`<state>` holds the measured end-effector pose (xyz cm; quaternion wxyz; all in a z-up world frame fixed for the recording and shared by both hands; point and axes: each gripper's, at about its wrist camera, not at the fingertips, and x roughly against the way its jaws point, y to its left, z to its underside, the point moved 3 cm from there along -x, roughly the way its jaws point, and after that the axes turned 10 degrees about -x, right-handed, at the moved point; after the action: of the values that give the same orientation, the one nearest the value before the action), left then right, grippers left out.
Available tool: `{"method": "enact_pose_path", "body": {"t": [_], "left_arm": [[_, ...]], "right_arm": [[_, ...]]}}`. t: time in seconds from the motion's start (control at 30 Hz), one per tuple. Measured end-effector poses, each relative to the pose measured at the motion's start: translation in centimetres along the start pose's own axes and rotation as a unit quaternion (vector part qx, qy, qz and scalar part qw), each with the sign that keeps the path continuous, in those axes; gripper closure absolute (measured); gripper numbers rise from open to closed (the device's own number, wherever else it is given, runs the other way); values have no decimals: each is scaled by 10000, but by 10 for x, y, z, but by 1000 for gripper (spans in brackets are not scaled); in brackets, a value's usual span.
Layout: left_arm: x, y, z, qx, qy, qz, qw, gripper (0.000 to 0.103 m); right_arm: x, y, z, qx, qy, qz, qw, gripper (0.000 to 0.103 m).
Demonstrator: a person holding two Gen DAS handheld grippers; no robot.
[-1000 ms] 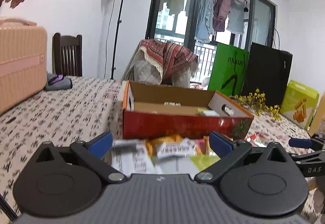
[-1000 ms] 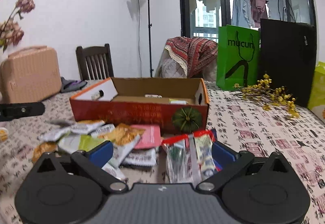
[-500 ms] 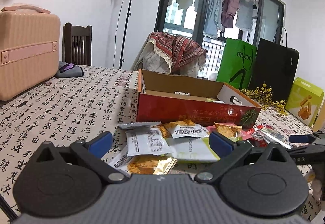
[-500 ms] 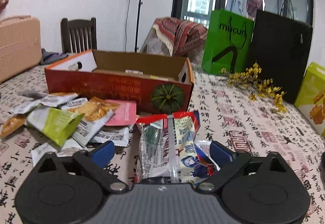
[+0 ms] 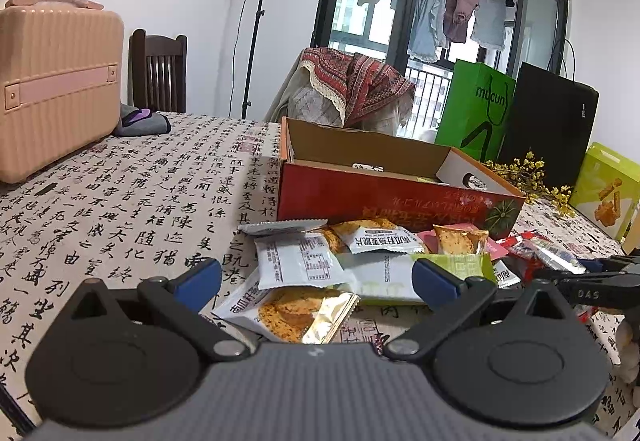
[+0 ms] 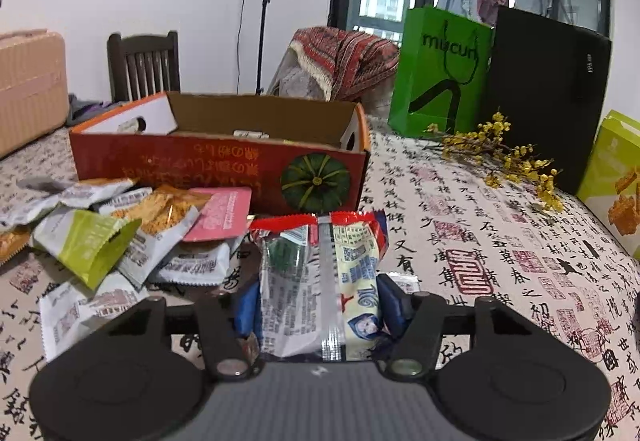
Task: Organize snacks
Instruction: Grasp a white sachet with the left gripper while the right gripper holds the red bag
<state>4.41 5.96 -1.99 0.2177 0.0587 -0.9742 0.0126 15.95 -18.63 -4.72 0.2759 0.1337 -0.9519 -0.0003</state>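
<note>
Right claw [image 6: 318, 307] just closed onto red-topped snack packet [image 6: 320, 281], packet's lower end hidden, left claw [image 5: 316, 277] wide open.

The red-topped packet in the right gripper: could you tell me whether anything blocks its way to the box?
Nothing visible does. The packet sits between the right gripper's closing pads, and the open box stands directly beyond it.

A white wall [image 5: 192, 1] backs a table covered in a calligraphy-print cloth [image 5: 120, 209]. A dark wooden chair [image 5: 158, 71] and a tall lamp stand [image 5: 262, 1] sit behind it. Black-framed glass doors [image 5: 400, 1] show daylight and hanging laundry [image 5: 460, 9].
</note>
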Motion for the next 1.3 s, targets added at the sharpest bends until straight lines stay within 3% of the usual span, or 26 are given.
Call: {"method": "enact_pose_path", "body": {"t": [0.27, 0.53, 0.63, 1.1, 1.3], "left_arm": [[-9, 1, 4, -25, 282, -58, 9996, 0], [-42, -3, 9, -582, 1096, -286, 9919, 0], [-54, 3, 12, -494, 1266, -243, 9904, 0], [-69, 10, 8, -442, 1368, -85, 9896, 0], [-60, 6, 10, -535, 1218, -192, 9909, 26]], "right_arm": [[30, -6, 1, -302, -511, -117, 9982, 44], [44, -9, 4, -475, -634, -263, 9965, 44], [45, -10, 6, -499, -624, -300, 9964, 44], [45, -11, 9, -560, -592, -382, 9959, 44], [44, -12, 11, -607, -588, -379, 9957, 44]]}}
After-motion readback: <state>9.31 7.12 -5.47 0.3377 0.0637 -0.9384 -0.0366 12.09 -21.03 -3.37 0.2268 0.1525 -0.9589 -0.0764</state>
